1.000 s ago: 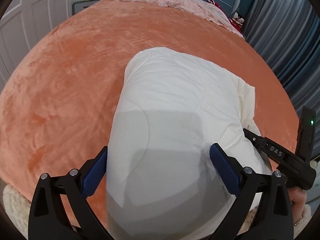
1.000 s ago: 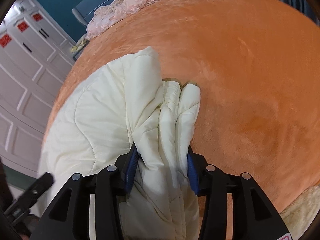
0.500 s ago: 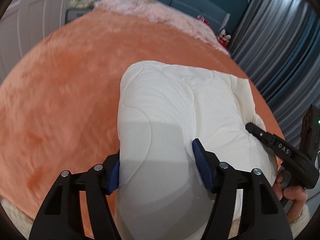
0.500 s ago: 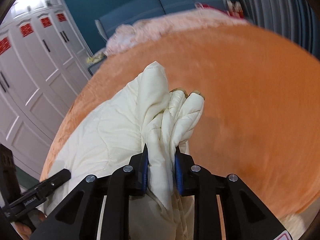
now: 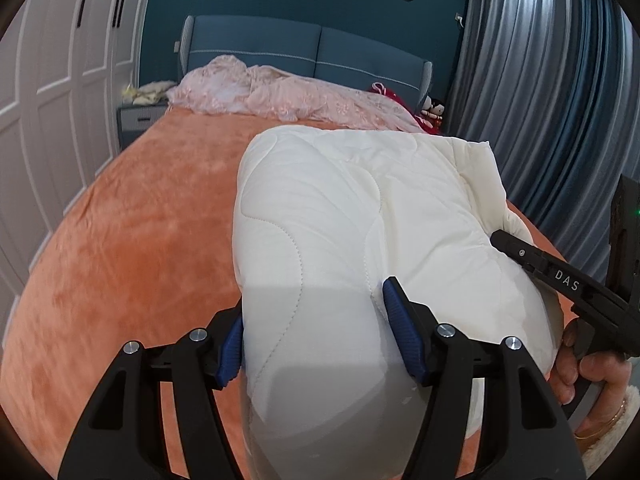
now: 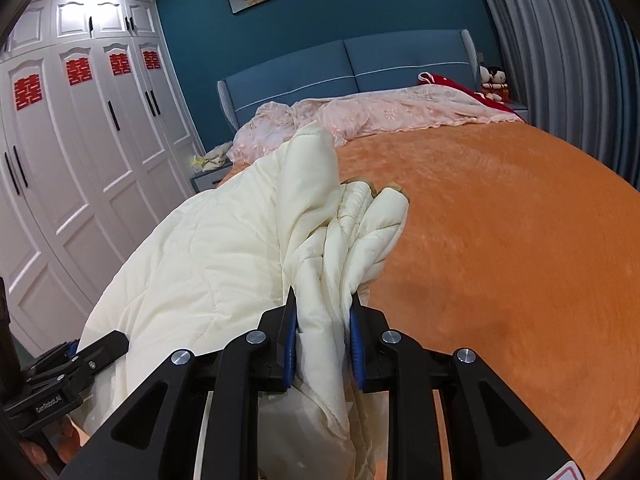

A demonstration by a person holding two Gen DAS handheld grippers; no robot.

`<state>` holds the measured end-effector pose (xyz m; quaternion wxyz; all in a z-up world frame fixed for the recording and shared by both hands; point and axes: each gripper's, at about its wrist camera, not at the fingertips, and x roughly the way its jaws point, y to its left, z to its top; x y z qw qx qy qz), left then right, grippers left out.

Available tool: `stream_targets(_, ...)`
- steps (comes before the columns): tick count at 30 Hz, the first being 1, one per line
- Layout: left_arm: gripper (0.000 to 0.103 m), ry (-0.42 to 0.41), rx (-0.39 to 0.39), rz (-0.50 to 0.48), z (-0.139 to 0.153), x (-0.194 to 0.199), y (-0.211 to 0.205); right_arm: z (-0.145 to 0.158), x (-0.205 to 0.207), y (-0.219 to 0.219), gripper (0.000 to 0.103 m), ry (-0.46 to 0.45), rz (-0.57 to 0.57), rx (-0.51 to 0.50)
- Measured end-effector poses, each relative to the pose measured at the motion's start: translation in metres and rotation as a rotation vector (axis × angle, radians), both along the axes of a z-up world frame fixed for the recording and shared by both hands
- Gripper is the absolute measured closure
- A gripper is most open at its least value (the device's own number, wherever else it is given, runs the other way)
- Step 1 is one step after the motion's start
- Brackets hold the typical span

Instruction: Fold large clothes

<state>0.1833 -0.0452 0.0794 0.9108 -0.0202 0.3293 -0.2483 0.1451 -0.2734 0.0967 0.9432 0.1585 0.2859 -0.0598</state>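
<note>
A thick cream quilted garment [image 5: 344,216] is held up off the orange bed cover [image 5: 132,248] between both grippers. My left gripper [image 5: 316,304] is shut on a wide folded bulge of it, blue pads pressing into both sides. My right gripper [image 6: 324,296] is shut on a bunched stack of its edges [image 6: 360,232], which stick out past the fingertips. The left wrist view shows the right gripper [image 5: 560,276] at the garment's right side, with a hand [image 5: 580,368] on its handle. The left gripper [image 6: 80,360] appears low left in the right wrist view.
The orange bed cover [image 6: 500,248] stretches wide to the right and ahead. Pink bedding [image 6: 380,114] lies heaped at the blue headboard [image 6: 360,64]. White wardrobe doors [image 6: 80,152] stand on the left, with a nightstand [image 5: 136,120] beside them. Grey curtains [image 5: 552,80] hang on the right.
Both grippers closed onto the garment and rose with it, tilting up so the headboard and wall came into view. The garment lifted off the bed cover.
</note>
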Motion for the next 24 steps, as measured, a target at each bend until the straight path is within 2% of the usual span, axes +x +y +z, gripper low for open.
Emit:
stream_targets(8, 0.042, -0.038, 0.048, 0.002, -0.015, 0.058, -0.009, -0.024, 0.058, -0.006, 0.082, 0.025, 0.000, 0.014)
stream_targets(11, 0.042, -0.015, 0.056, 0.011, -0.029, 0.077, -0.010, -0.039, 0.078, -0.006, 0.082, 0.034, 0.001, 0.017)
stream_targets(16, 0.042, 0.075, 0.056, 0.031, -0.073, 0.110, -0.005, -0.075, 0.105, -0.007, 0.082, 0.094, 0.012, 0.041)
stream_targets(20, 0.041, 0.154, 0.069, 0.052, -0.114, 0.122, 0.002, -0.124, 0.115, -0.001, 0.081, 0.189, 0.025, 0.062)
stream_targets(22, 0.039, 0.153, 0.063, 0.053, -0.131, 0.118, 0.008, -0.143, 0.113, 0.000, 0.077, 0.205, 0.028, 0.067)
stream_targets(24, 0.036, 0.135, 0.074, 0.047, -0.136, 0.113, 0.009, -0.149, 0.109, 0.000, 0.072, 0.208, 0.026, 0.077)
